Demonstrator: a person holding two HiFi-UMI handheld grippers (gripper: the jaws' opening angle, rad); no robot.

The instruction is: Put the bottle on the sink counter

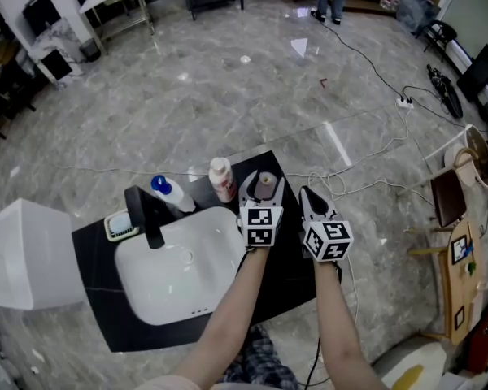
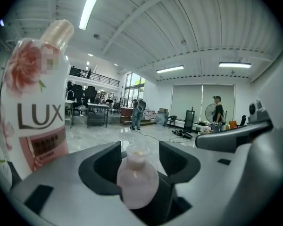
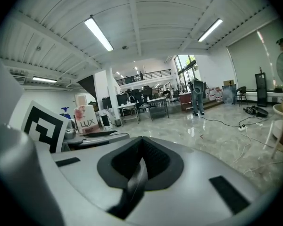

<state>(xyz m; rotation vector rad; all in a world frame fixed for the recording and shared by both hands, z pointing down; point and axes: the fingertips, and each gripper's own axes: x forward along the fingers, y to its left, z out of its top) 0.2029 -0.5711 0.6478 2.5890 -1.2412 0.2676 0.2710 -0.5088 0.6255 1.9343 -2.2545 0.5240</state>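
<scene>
A small pale-pink bottle (image 1: 265,186) with an open neck stands upright on the black sink counter (image 1: 289,265), at its far right corner. My left gripper (image 1: 263,180) sits around it, jaws open. In the left gripper view the small pink bottle (image 2: 137,181) stands between the two dark pads (image 2: 106,163), with a gap showing on each side of its neck. My right gripper (image 1: 307,193) hovers just right of the left one, over the counter's right edge. Its jaws are shut with nothing between them, and the right gripper (image 3: 139,169) shows pads meeting.
A tall white-and-pink Lux bottle (image 1: 222,179) stands just left of the small bottle. Further left are a blue-capped bottle (image 1: 168,192), a black faucet (image 1: 147,214) and a soap dish (image 1: 120,227). The white basin (image 1: 179,268) fills the counter's middle. Cables (image 1: 366,165) run over the floor beyond.
</scene>
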